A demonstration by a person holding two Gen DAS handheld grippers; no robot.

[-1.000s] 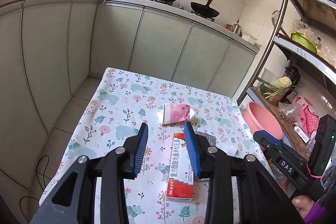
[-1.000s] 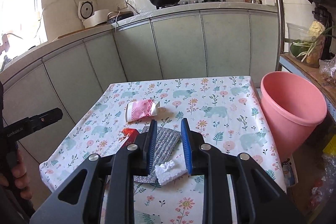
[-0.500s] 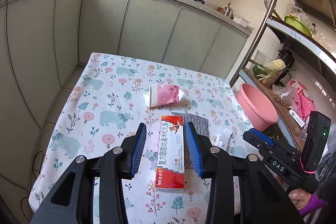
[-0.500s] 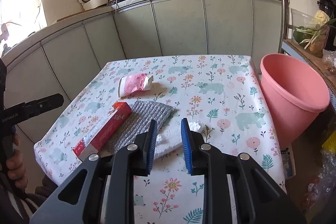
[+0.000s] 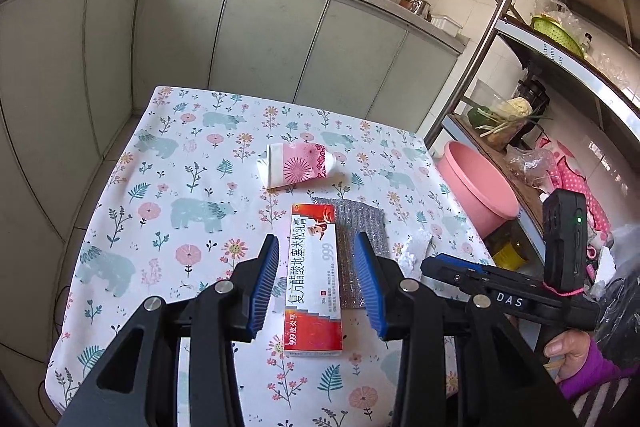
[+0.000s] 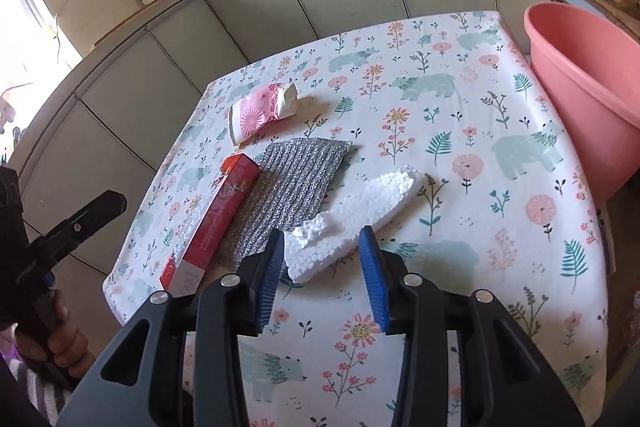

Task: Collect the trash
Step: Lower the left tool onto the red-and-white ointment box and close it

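On the floral tablecloth (image 5: pixel 192 211) lie a red and white carton (image 5: pixel 314 279), a silver glitter sheet (image 5: pixel 362 227), a crushed pink paper cup (image 5: pixel 296 167) and a white foam piece (image 6: pixel 356 215). My left gripper (image 5: pixel 316 249) is open, its jaws on either side of the carton, above it. My right gripper (image 6: pixel 322 241) is open, its jaws on either side of the foam piece's near end. The carton (image 6: pixel 214 223), sheet (image 6: pixel 288 191) and cup (image 6: pixel 260 111) also show in the right wrist view. A pink bucket (image 6: pixel 584 83) stands off the table's right edge.
Grey kitchen cabinets (image 5: pixel 260 39) run behind the table, with woks on the counter. A metal shelf rack (image 5: pixel 532 39) with food and bags stands to the right, past the bucket (image 5: pixel 476 191). The right gripper's body (image 5: pixel 508 295) shows in the left wrist view.
Both grippers have opened wider and dropped closer to the table. The left one now straddles the carton; the right one tilted down and moved onto the foam piece's near end.
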